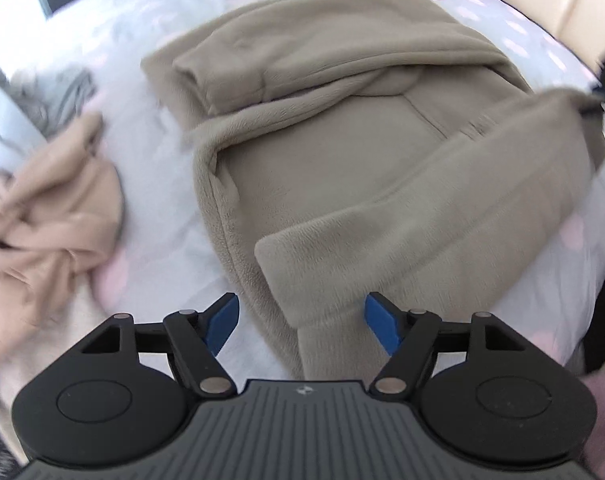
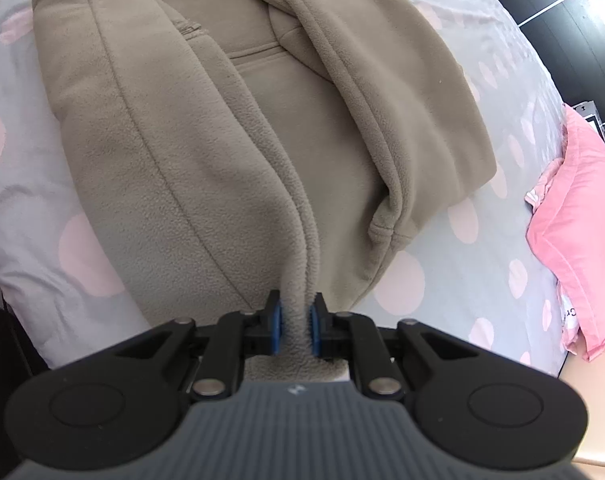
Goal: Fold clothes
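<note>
One edge of the taupe fleece jacket [image 2: 230, 152] sits pinched in my right gripper [image 2: 295, 326] for folding; my left gripper [image 1: 301, 322] hovers spread, empty.

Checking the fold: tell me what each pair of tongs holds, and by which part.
The right tongs are shut on the beige fleece jacket, pinching its hemmed front edge. The left tongs are open, holding nothing.

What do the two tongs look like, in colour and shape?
Both tongs, left and right, look alike: matte black linkage arms with silver pivot pins, blue ribbed pads on the fingers, two round black housings, and a grey ridged body bearing a small white logo.
</note>
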